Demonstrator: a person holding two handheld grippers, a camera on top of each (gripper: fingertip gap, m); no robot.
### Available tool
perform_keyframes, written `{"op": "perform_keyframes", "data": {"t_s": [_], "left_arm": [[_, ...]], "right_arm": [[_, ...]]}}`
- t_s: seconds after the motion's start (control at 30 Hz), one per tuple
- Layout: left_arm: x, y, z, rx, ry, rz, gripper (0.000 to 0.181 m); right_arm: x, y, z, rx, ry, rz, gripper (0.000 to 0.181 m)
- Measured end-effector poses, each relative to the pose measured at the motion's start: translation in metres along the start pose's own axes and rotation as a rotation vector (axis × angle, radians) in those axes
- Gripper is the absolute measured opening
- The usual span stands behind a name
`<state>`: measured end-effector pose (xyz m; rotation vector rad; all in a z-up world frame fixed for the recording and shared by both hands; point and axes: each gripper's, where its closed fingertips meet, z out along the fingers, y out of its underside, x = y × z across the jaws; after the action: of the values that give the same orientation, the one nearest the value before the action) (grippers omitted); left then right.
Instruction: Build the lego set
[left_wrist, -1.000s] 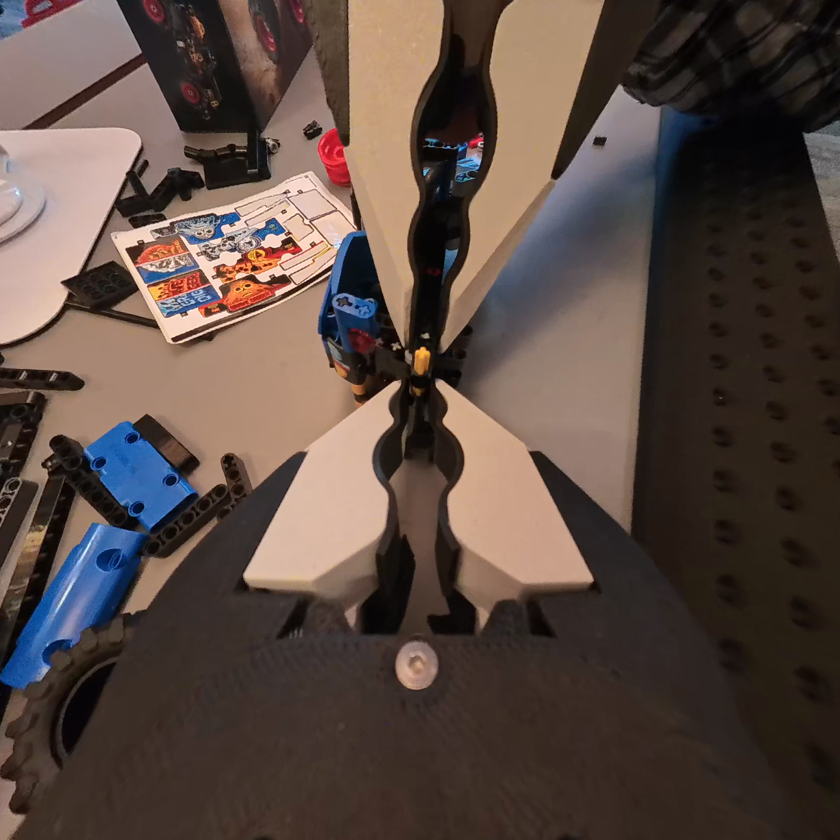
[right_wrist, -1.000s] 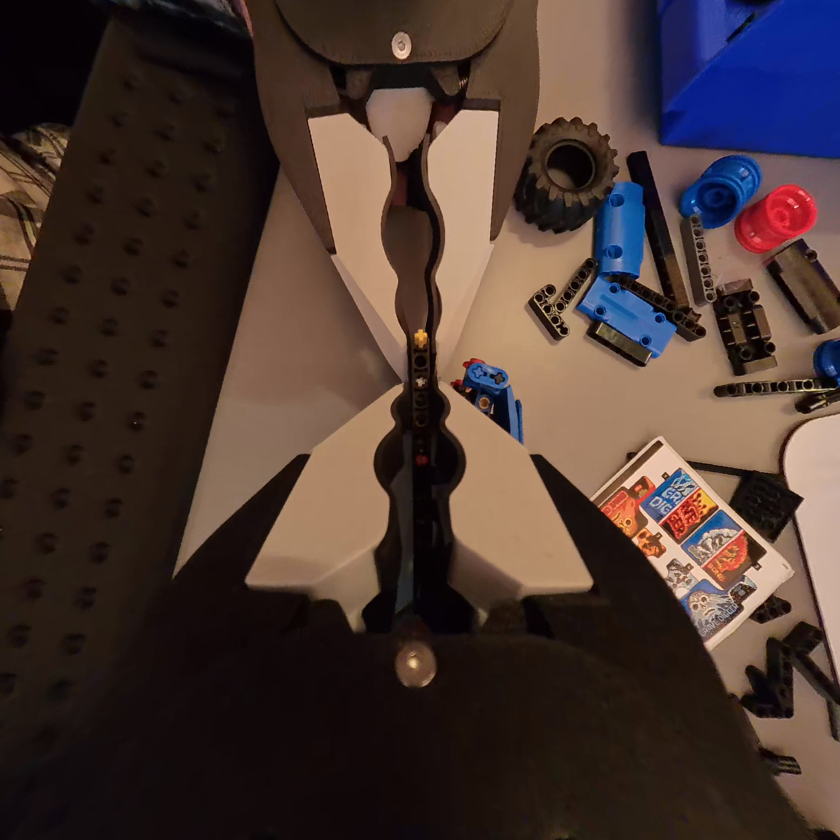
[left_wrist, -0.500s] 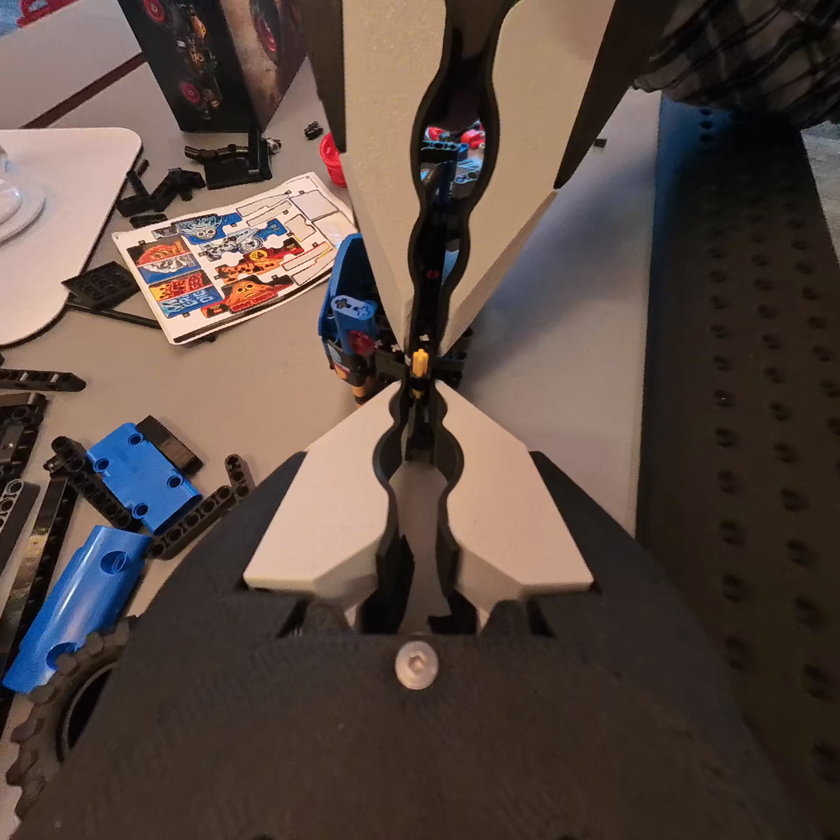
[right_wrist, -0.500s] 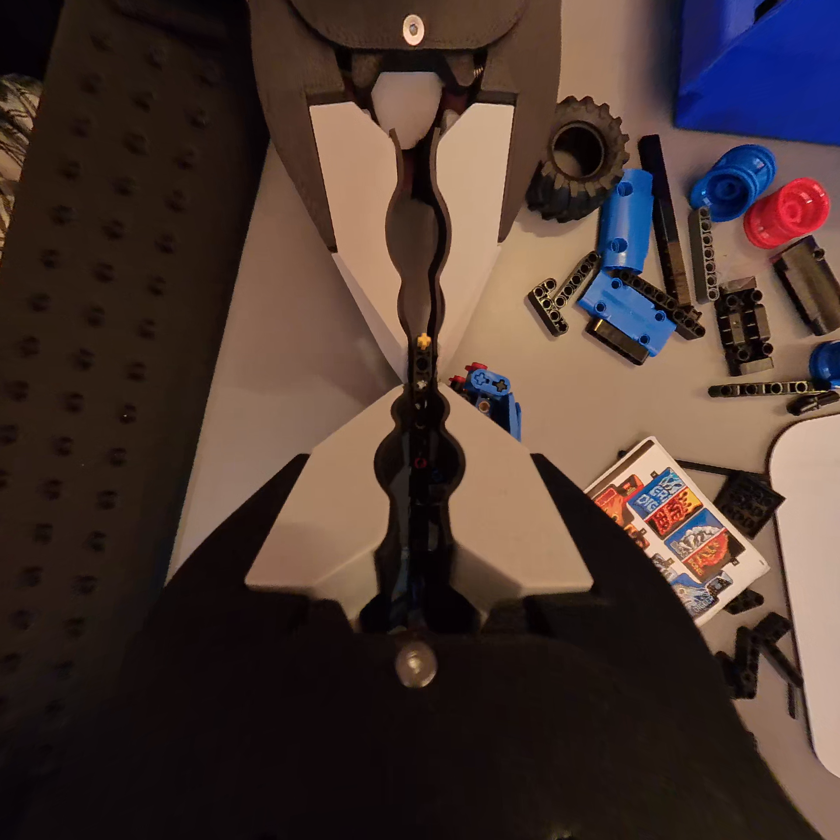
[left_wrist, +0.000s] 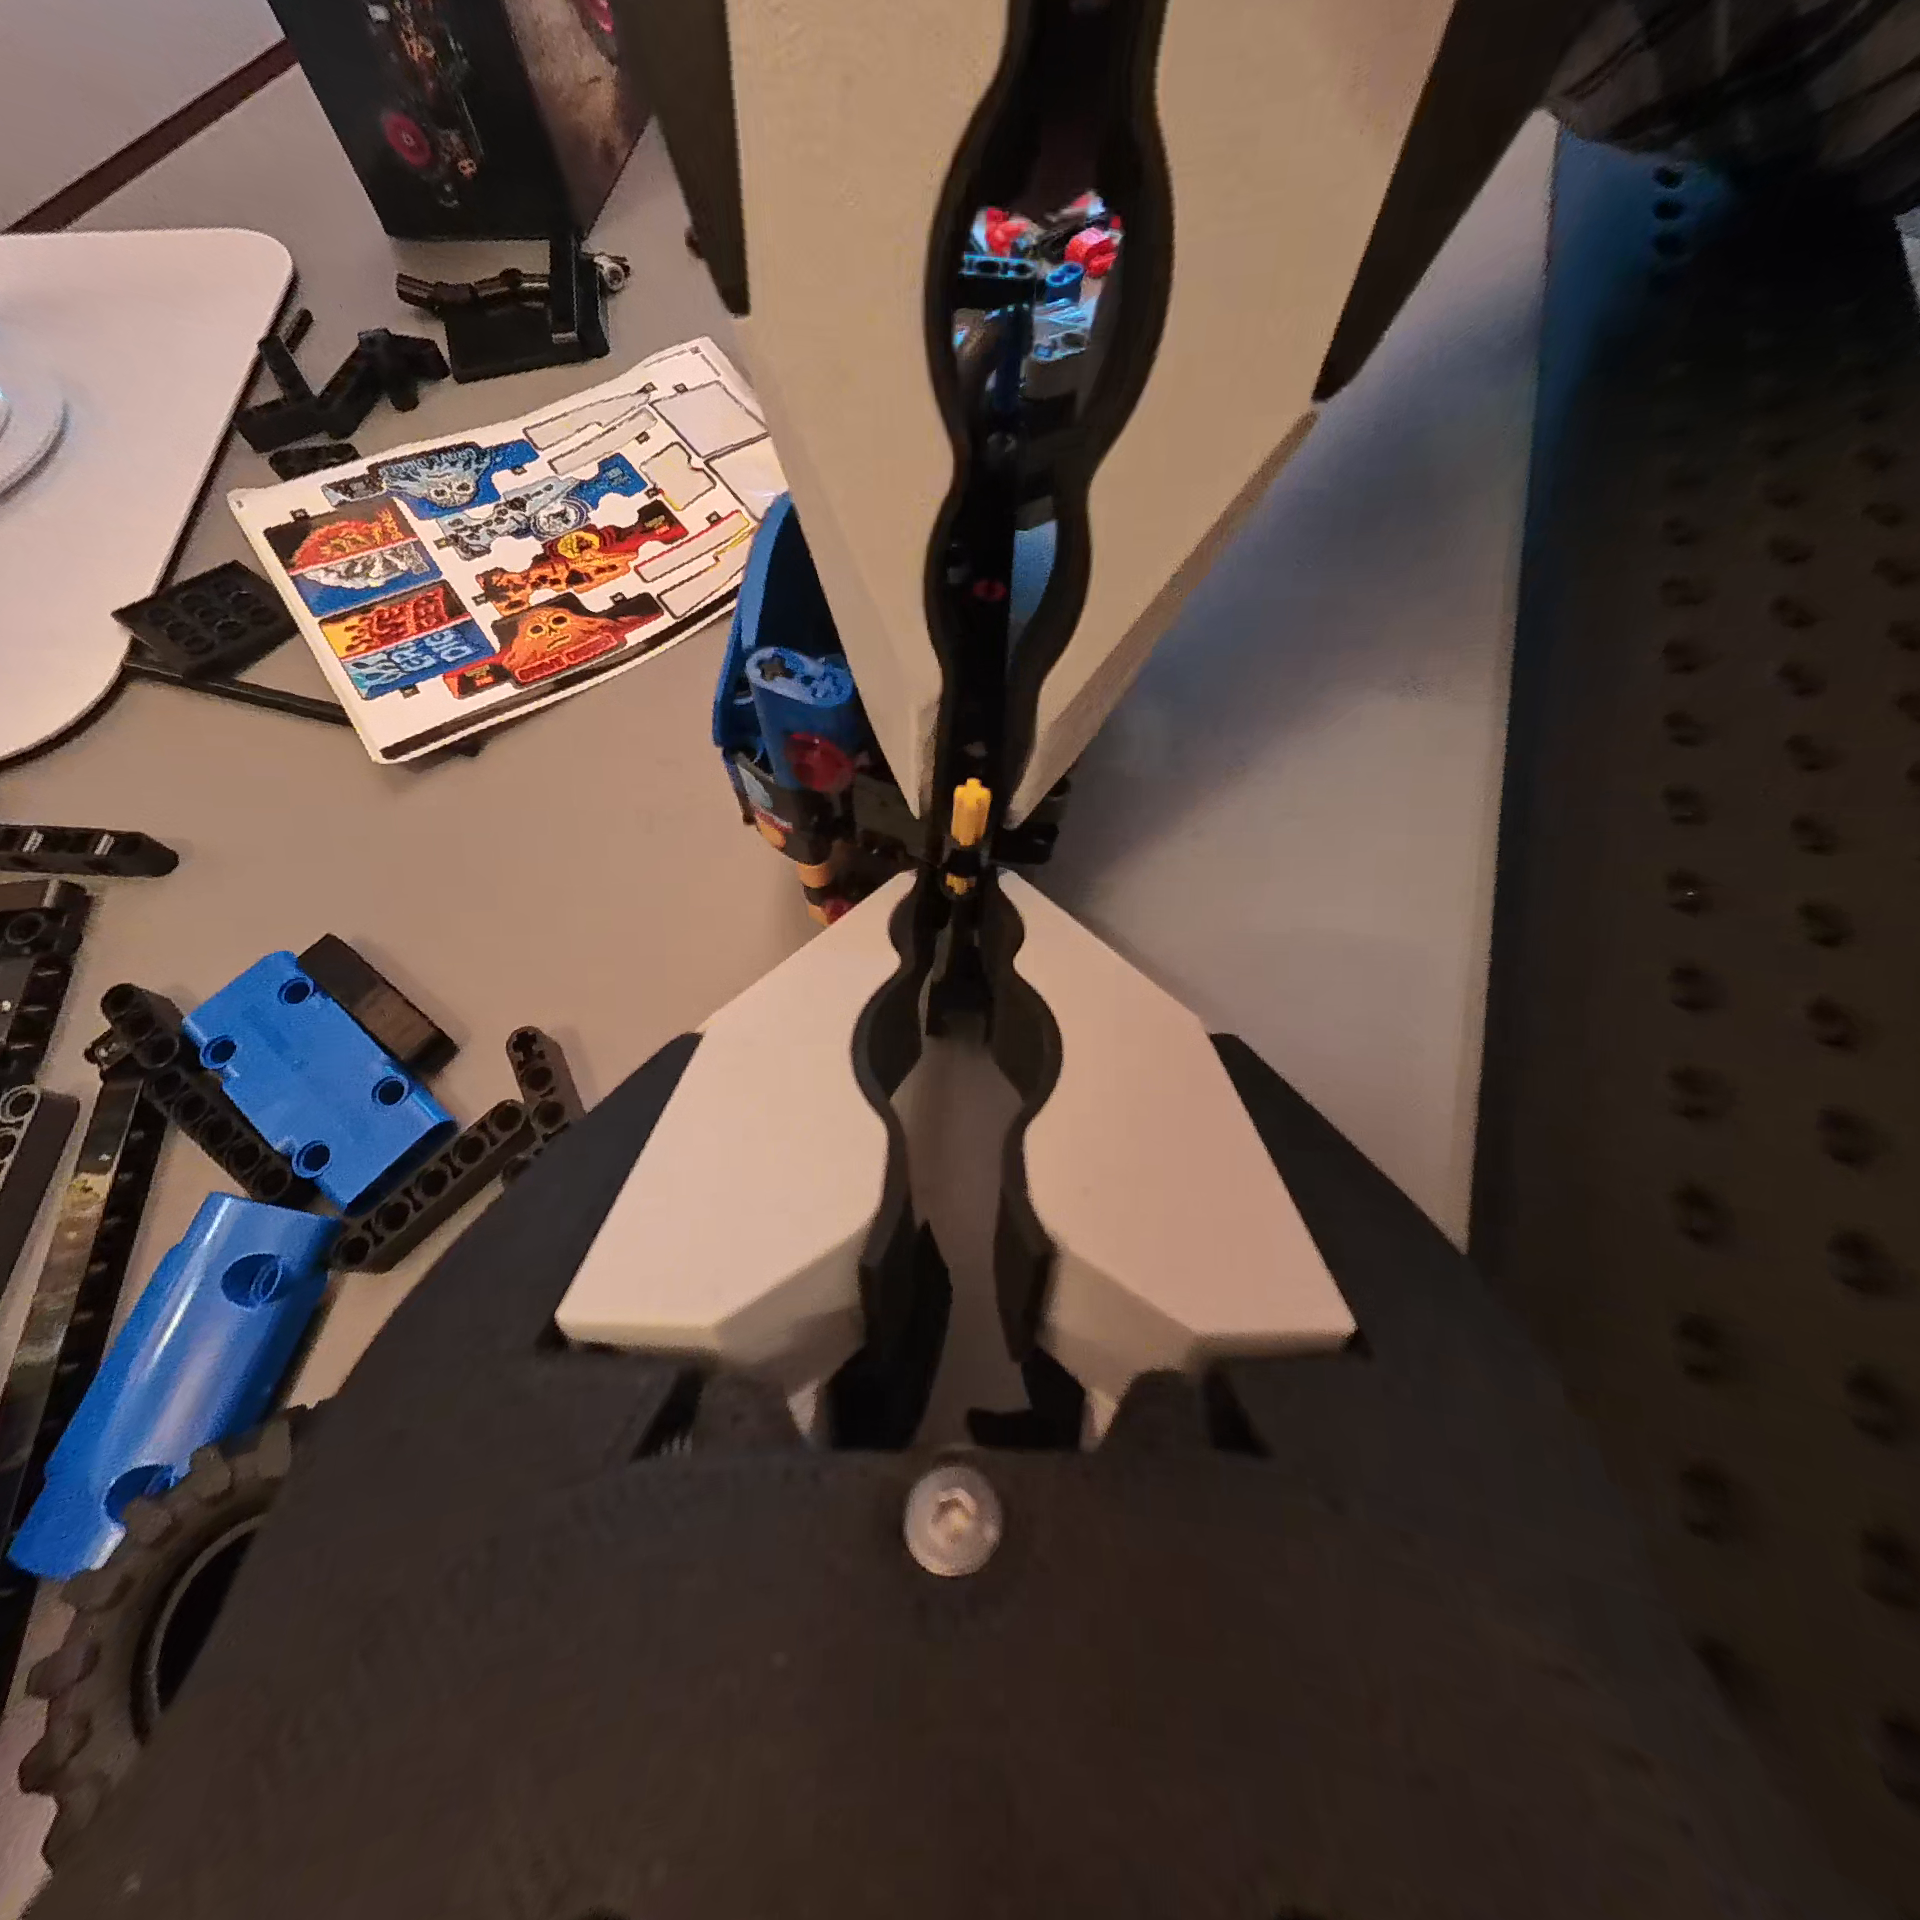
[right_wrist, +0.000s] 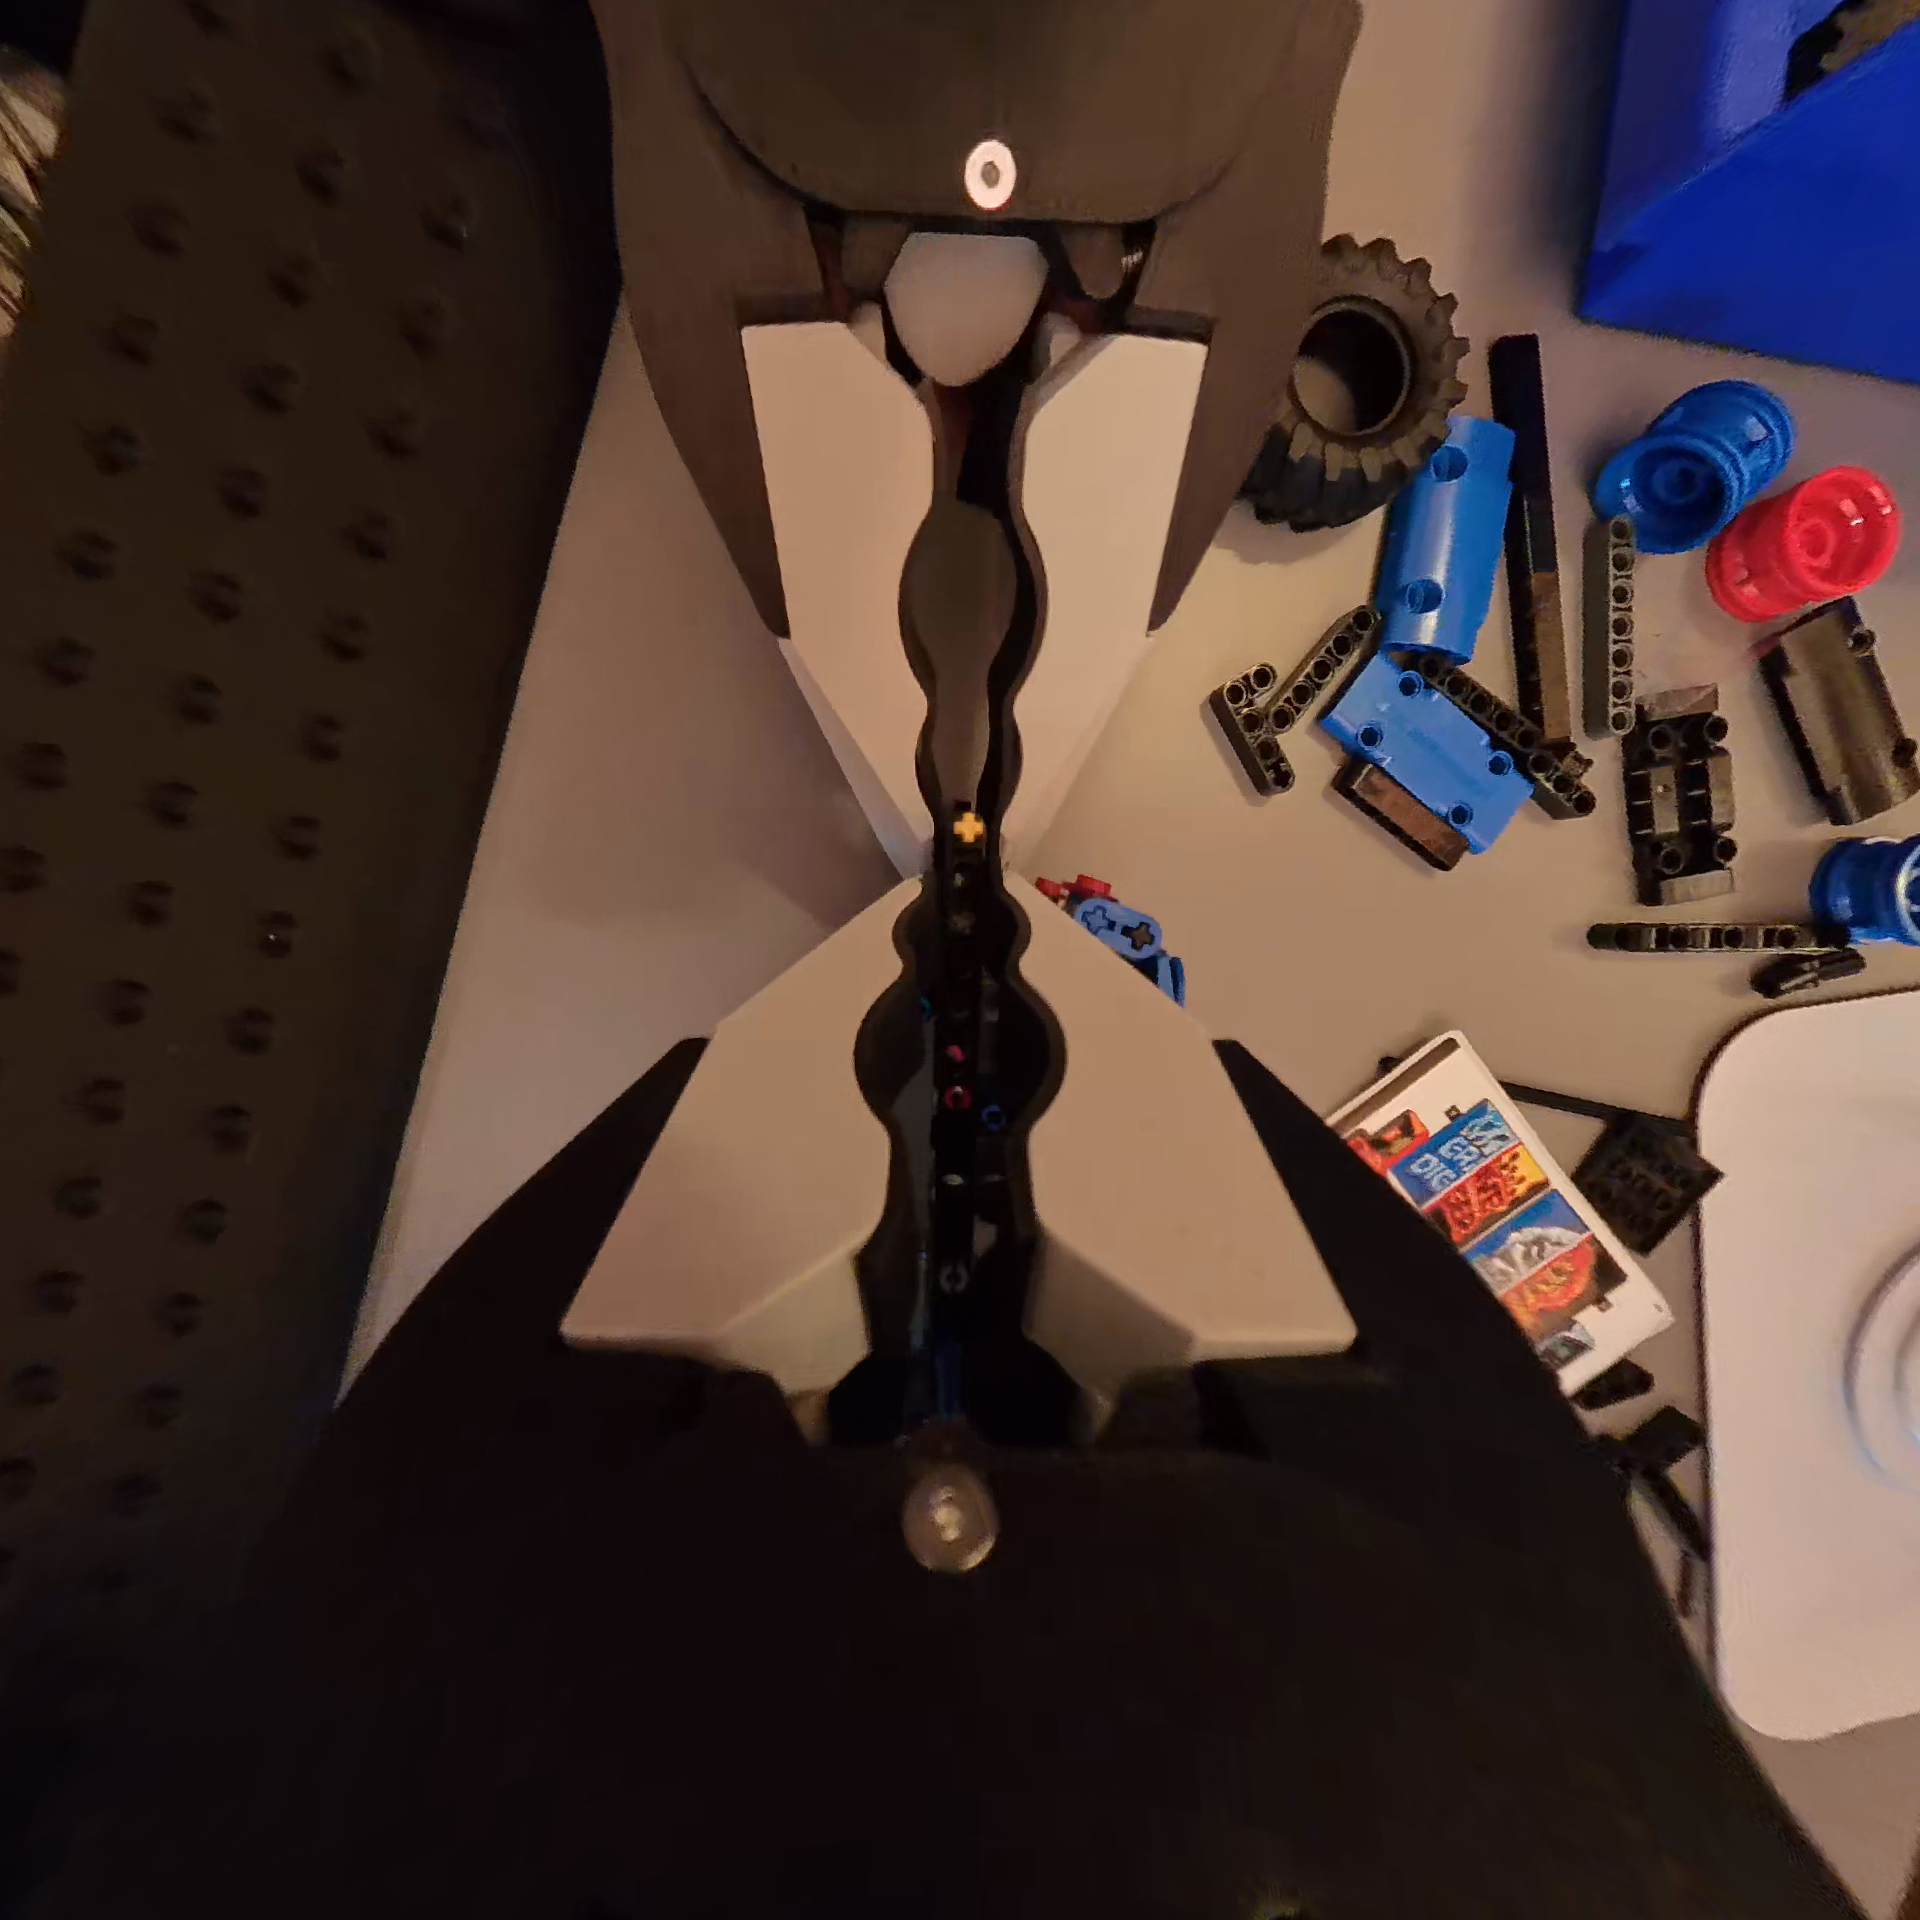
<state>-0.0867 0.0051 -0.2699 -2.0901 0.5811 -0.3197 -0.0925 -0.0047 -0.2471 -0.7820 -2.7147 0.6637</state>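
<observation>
1. Left wrist view: grey table (left_wrist: 582, 894) strewn with loose parts and a sticker sheet (left_wrist: 499, 561). Left tool (left_wrist: 954, 904) nearly closed, pinching the near end of the yellow pin (left_wrist: 968, 816). Right tool (left_wrist: 963, 823) opposite, tip to tip, clamped on the black beam (left_wrist: 982, 623). Looms slightly larger than half a second ago; pin no deeper, so probably still not seated.
2. Right wrist view: same table, dimmer, with the loose parts slid a little across the frame since then. Beam runs along the narrow slot of the right tool, its pin end poking just past the tips into the left tool's. Blue sub-assembly (right_wrist: 1127, 935) hangs just beside the tips.
</observation>
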Motion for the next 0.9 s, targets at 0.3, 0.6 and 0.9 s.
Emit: {"op": "perform_keyframes", "data": {"t_s": [0.3,0.6,0.9], "left_arm": [[0.001,-0.001,0.001,0.002,0.004,-0.005,0.004],[-0.002,-0.002,-0.001,0.018,0.001,-0.006,0.007],[-0.001,-0.008,-0.004,0.054,-0.019,0.011,0.016]], "right_arm": [[0.000,0.003,0.006,-0.012,-0.006,-0.027,0.007],[0.001,0.024,-0.035,0.034,0.027,0.040,0.006],[0.000,0.040,-0.034,0.037,0.037,0.055,0.000]]}}
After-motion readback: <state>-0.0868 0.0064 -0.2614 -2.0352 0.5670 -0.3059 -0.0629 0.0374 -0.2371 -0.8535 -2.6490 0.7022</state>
